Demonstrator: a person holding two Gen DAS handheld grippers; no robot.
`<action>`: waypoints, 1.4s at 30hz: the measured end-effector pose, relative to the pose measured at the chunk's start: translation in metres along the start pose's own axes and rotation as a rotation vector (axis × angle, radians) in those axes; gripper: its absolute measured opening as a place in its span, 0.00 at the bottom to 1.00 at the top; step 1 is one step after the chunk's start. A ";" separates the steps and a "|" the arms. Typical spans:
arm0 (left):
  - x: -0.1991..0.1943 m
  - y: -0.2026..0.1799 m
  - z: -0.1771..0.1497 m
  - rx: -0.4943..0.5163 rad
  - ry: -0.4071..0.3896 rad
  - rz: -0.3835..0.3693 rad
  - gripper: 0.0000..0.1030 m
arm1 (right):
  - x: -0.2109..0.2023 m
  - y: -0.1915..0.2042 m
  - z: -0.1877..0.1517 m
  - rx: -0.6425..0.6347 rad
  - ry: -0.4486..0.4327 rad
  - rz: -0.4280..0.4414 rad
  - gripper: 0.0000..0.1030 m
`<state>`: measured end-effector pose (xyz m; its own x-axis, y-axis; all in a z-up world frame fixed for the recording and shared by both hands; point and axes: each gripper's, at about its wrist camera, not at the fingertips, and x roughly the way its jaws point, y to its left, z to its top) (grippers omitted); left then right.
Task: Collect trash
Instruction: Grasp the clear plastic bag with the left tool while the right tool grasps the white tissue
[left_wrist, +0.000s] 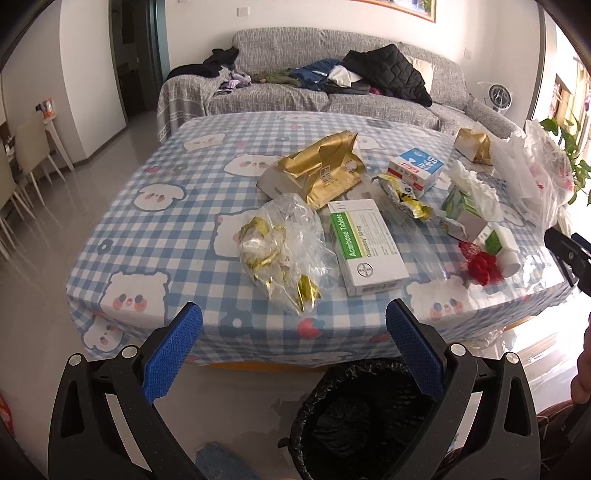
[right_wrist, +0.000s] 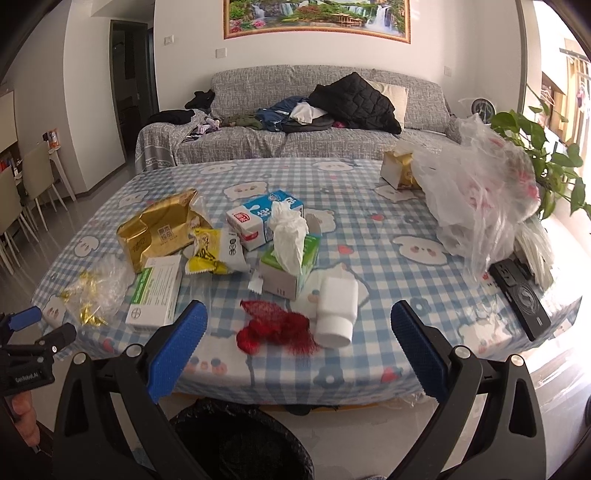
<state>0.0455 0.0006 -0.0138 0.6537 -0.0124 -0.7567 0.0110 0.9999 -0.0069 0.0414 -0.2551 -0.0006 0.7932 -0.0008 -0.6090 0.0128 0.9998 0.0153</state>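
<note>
Worktop (left_wrist: 173, 236) under blue-checked bear cloth. Lying on it: gold bag (left_wrist: 317, 170), clear wrapper bag (left_wrist: 284, 247), tablet box (left_wrist: 365, 247), yellow wrapper (left_wrist: 402, 195), blue-white carton (left_wrist: 417, 168), tissue box (right_wrist: 290, 266), red mesh (right_wrist: 273, 326), white foam piece (right_wrist: 338, 310), plastic bags (right_wrist: 476, 192) at frame right.

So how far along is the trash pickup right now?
Barely begun, it seems. Nothing looks done: the black-lined bin shows no trash inside. Nothing in hand: the left gripper and right gripper are open and empty. Left: the tablet box, clear bag, red netting and the other litter.
</note>
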 end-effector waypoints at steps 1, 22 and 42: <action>0.003 0.000 0.002 0.002 0.001 0.002 0.94 | 0.006 0.001 0.004 -0.003 0.000 0.001 0.93; 0.100 0.010 0.040 -0.028 0.107 0.034 0.91 | 0.112 -0.006 0.063 0.000 0.069 0.038 0.73; 0.109 0.012 0.044 -0.031 0.138 0.027 0.68 | 0.147 -0.001 0.068 -0.019 0.141 0.060 0.46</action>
<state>0.1506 0.0111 -0.0676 0.5429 0.0125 -0.8397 -0.0297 0.9996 -0.0043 0.1990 -0.2571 -0.0360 0.6991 0.0605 -0.7125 -0.0445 0.9982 0.0411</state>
